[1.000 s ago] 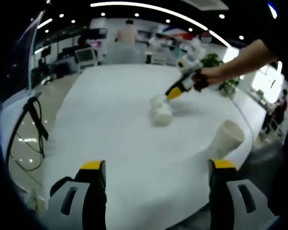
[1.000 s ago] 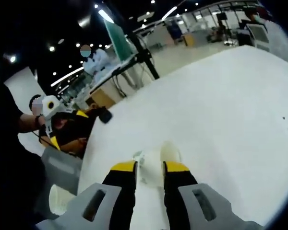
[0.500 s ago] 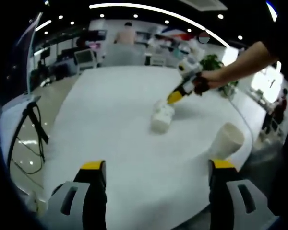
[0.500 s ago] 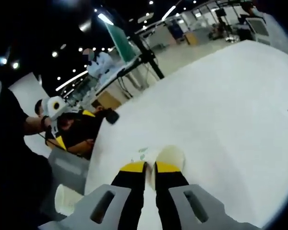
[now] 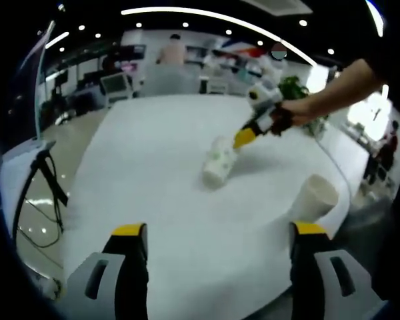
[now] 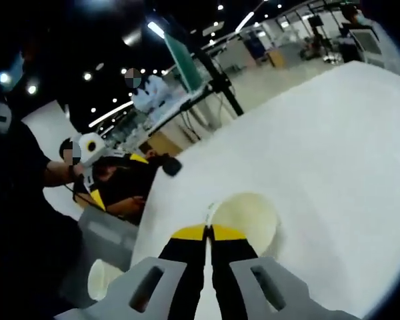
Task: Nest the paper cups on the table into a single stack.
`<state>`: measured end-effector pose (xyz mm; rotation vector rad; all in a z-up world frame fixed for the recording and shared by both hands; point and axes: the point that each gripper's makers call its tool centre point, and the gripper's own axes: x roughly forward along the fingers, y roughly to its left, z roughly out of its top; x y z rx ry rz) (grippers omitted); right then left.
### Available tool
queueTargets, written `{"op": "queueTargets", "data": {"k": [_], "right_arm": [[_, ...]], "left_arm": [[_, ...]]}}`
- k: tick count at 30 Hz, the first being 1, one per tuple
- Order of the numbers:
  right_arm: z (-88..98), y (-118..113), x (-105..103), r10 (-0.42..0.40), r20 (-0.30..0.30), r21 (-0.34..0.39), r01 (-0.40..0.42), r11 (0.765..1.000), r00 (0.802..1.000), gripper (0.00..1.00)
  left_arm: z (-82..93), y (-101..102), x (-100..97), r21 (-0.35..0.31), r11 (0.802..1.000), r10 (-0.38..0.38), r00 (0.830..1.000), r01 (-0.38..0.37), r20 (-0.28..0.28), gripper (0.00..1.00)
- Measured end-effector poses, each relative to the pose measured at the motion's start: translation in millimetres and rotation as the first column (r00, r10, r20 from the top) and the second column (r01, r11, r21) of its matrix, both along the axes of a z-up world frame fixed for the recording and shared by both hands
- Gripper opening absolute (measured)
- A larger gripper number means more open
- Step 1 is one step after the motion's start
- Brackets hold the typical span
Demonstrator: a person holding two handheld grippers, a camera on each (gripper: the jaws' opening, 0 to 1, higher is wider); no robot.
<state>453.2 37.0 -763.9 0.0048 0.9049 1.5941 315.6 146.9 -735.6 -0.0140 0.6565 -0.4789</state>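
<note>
**Paper cups: thin, light, easy to crush – grip by the rim wall**

Paper cups, 2 visible. One cup [image 5: 218,165] w/ a faint green print hangs tilted just above the tabletop [image 5: 153,173] near its middle, mouth down toward the left gripper view. The right gripper [image 5: 243,137] has it by the rim wall: in the right gripper view the yellow-tipped jaws are pinched nearly together on the near lip, one inside and one outside, w/ the open mouth [image 6: 245,219] facing the camera. The second cup [image 5: 313,197], plain white, stands mouth-up at the tabletop's right edge, close to the corner nearest the person, well apart from the held one.

Left gripper [image 5: 220,233]: jaws spread wide, nothing between them, hovering over the near edge of the tabletop.

Handling, judged from looks:
- Very light; prob. swings or tips w/ any quick move.
- Thin wall, soft; a hard squeeze would likely dent or ovalise the mouth, which would make nesting jam.
- Rolled rim is the stiffest part, so a pinch across the rim wall looks right.
- Smooth paper; could slip from a light pinch if tilted far.
- The standing cup may skid or topple near that edge when the other is pushed in; steadying it w/ the free gripper seems wise.
</note>
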Motion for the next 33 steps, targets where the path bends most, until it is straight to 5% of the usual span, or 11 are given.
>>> {"op": "queueTargets", "data": {"k": [15,33], "right_arm": [[16.0,-14.2,-5.4,0.011,0.07,-0.017,-0.01,1.0,0.998,0.0],[81.1,-52.3,-11.9,-0.1,0.166,-0.014,0.104,0.995,0.981,0.0]], "left_arm": [[11.1,-0.1,-7.5,0.007,1.0,-0.022,0.999,0.022,0.033,0.87],[32.5,-10.2,-1.2,-0.006,0.997,-0.076,0.992,0.077,0.098,0.87]]}}
